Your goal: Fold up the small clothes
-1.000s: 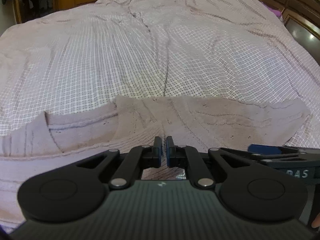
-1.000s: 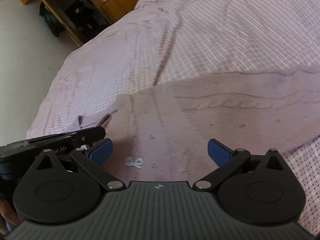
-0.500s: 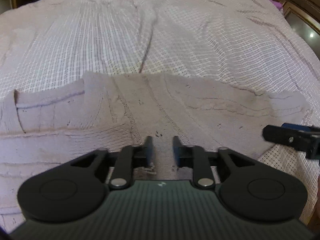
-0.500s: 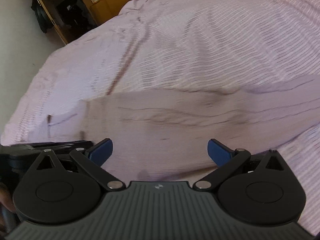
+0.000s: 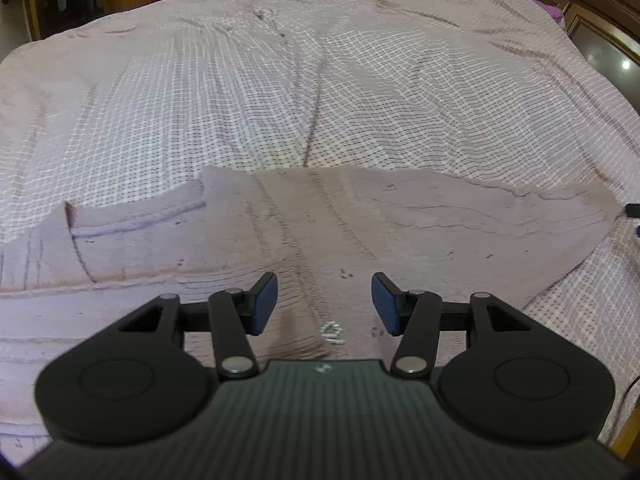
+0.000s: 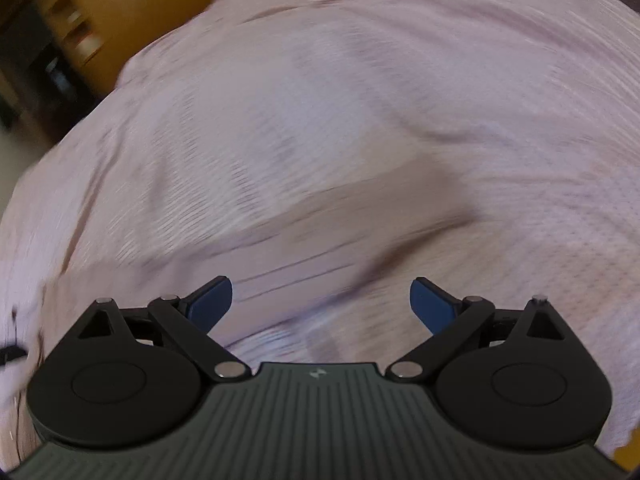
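- Left tongs [image 5: 324, 304] are spread wide, nothing gripped, over lower centre of the mauve knit garment [image 5: 360, 232].
- Garment is laid flat on the checked bedsheet [image 5: 280, 100], mid-frame.
- Right tongs [image 6: 321, 304] are spread wide, empty; the view is blurred, garment [image 6: 320, 232] seen at centre.

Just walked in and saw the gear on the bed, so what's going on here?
A person holding a gripper in each hand is folding a small pinkish knit sweater on a bed with a checked sheet. The sweater lies partly folded, one section laid over the body. The left gripper is open just above the knit, gripping nothing. The right gripper is open too and empty; its view is motion-blurred.
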The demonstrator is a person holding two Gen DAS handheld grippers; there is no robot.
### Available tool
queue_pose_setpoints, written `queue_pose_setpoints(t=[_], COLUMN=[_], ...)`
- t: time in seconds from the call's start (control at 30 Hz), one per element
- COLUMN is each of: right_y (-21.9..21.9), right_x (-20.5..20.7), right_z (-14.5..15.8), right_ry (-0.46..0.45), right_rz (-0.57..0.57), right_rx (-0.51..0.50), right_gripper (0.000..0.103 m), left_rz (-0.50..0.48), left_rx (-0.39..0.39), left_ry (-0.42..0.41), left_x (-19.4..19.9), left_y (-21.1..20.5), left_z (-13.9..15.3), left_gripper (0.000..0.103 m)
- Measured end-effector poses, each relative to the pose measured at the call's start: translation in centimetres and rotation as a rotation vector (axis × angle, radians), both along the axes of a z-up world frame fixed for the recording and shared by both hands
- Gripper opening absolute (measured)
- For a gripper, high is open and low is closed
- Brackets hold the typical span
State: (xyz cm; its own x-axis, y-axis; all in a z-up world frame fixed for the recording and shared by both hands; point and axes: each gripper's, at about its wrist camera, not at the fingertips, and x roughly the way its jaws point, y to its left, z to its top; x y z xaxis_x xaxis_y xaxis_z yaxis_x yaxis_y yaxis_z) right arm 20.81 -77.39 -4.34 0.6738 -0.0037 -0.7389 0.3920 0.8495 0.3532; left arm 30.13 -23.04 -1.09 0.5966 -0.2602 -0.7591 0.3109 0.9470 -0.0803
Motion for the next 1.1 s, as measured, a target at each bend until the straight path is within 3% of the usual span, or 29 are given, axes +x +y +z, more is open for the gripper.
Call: queue_pose_setpoints(t=[0.17,0.43,0.63,0.73,0.8,0.9,1.1], right_y=[-5.1,-8.8,-10.2,-9.5,-9.1,-8.9,-8.1], right_x=[0.2,2.0,3.6,3.9,4.1,3.7,3.0], right_z=[-3.7,-5.2,-5.7,-5.8,-6.2,-6.3,-5.2], right_ry=[0.027,-0.125,-0.189,-0.211,-0.209,-0.229,-0.247], right_rz=[-0.053,-0.096,-0.125,-0.125,-0.124,-0.16,-0.216], right_rx=[0.125,0.307,0.399,0.424,0.442,0.444,0.377], right_gripper=[0.098,0.099,0.091,0.075,0.053,0.04,0.03], left_rz=[0.012,0.0,0.012,0.023,0.039,0.054,0.064], left_rx=[-0.001,0.008,0.012,0.015,0.009,-0.011,-0.008], left_ry=[0.008,-0.002,-0.006,-0.009,-0.008,-0.006,-0.017], left_x=[0.3,-0.6,-0.2,0.1,0.3,0.5,0.4], left_y=[-0.2,-1.0,-0.2,0.4,1.0,1.7,3.1], left_z=[-0.6,-0.8,-0.6,-0.4,-0.3,-0.1,0.6], left_gripper=[0.054,0.054,0.054,0.054,0.054,0.054,0.054])
